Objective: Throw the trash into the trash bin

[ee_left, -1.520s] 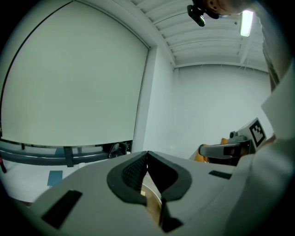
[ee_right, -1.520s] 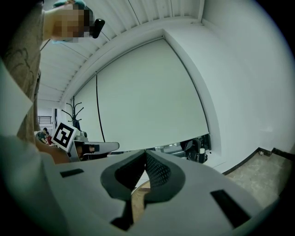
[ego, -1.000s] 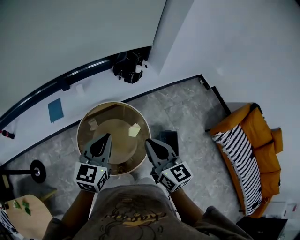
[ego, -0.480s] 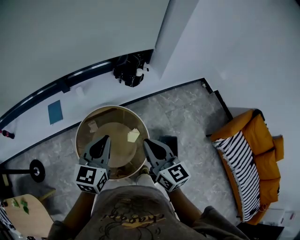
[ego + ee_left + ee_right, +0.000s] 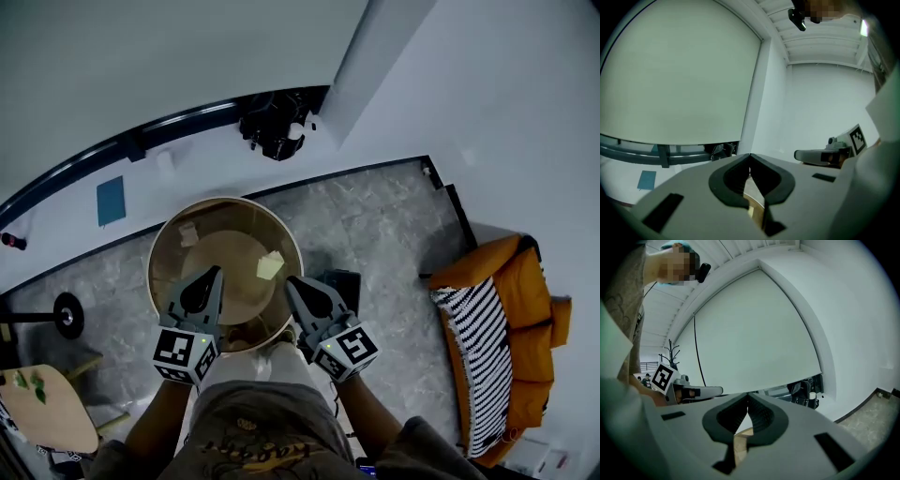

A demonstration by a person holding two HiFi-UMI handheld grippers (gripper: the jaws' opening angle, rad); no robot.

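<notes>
A round tan trash bin stands on the grey floor in front of me. Inside it lie a pale yellow scrap and a smaller pale piece. My left gripper hovers over the bin's near rim, shut with nothing between its jaws. The right gripper hangs over the near right rim, also shut and empty. In the left gripper view the jaws meet, and the bin's tan inside shows below them. The right gripper view shows its jaws touching too.
A black box sits on the floor right of the bin. An orange sofa with a striped blanket lies at the right. Black equipment stands by the wall, a round black base at the left, a wooden table lower left.
Both grippers stay shut and side by side over the bin's near rim. The head view has shifted: the sofa has slid down and right, and the wall equipment sits farther right.
</notes>
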